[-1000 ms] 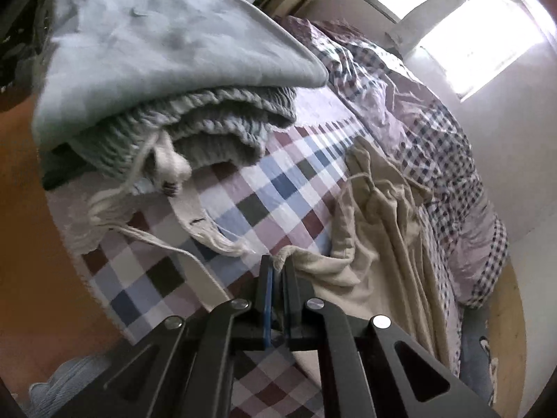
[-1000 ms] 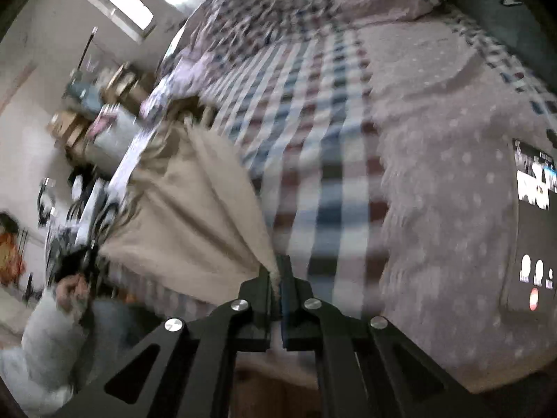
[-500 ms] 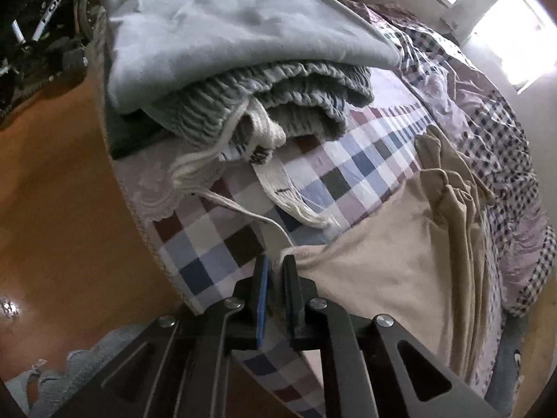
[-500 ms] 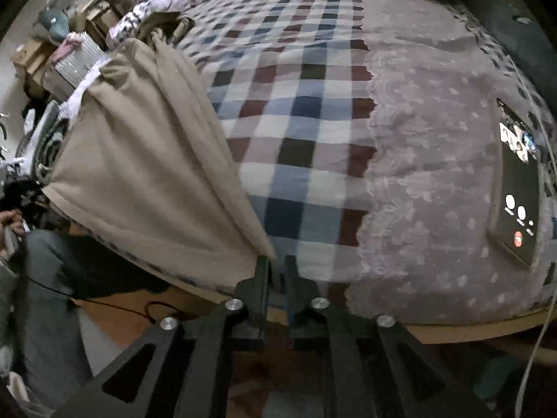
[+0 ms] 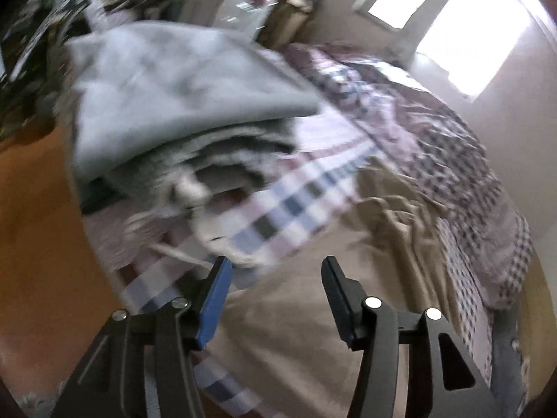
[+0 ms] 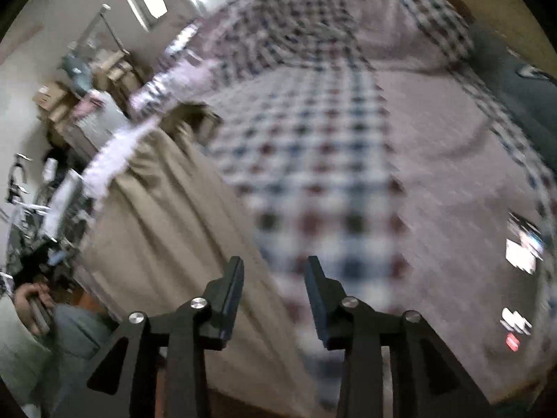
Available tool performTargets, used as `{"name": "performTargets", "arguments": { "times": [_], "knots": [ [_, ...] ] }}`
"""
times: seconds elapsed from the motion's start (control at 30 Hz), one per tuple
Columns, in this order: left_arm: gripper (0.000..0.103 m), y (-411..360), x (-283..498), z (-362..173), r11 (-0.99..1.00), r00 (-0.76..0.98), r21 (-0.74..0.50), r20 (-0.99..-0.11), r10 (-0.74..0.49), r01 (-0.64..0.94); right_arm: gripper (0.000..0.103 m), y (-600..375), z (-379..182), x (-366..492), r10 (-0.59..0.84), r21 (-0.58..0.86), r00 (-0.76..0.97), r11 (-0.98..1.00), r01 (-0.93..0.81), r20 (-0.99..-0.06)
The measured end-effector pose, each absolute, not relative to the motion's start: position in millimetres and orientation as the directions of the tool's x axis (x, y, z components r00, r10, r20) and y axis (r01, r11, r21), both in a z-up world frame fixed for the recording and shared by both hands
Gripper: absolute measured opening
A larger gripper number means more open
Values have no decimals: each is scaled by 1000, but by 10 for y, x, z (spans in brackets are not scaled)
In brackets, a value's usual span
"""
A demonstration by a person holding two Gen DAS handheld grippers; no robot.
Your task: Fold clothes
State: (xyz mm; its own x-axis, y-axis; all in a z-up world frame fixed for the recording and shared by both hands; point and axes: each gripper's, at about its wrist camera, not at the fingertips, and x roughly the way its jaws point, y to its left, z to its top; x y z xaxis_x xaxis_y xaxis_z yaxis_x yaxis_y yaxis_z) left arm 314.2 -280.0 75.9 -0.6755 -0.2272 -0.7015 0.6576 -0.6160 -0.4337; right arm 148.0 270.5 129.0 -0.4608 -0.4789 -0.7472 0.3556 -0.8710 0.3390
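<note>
A beige garment (image 5: 313, 313) lies spread flat on the checked bed cover (image 5: 296, 195), its near edge at the bed's front. In the left wrist view my left gripper (image 5: 275, 271) hovers open over the garment's near left corner, holding nothing. From the right wrist, the same beige garment (image 6: 167, 216) stretches along the bed's left side. My right gripper (image 6: 273, 271) is open above its near right edge, where cloth meets the checked bed cover (image 6: 330, 181). Both views are motion-blurred.
A stack of folded grey clothes (image 5: 181, 104) sits on the bed's near left corner. A lit phone (image 6: 522, 271) lies on the bed at right. A rumpled checked duvet (image 5: 452, 146) fills the far side. A seated person's hand (image 6: 31, 299) shows at lower left.
Both grippers were shut on the beige garment's near corners and pulled it toward the bed's front edge. Now both have opened, let go and lifted slightly; the garment lies flat.
</note>
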Motion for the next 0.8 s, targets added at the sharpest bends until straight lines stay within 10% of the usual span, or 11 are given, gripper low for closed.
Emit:
{"name": "performTargets", "arguments": {
  "times": [0.1, 0.8],
  "knots": [
    [79, -2595, 2967, 817, -679, -723, -441, -662, -194, 586, 41, 2443, 1217, 1224, -534, 405, -461, -843, 354, -708],
    [83, -1458, 1002, 1019, -832, -862, -546, -466, 200, 103, 42, 2122, 949, 562, -608, 447, -504, -794, 413, -614]
  ]
}}
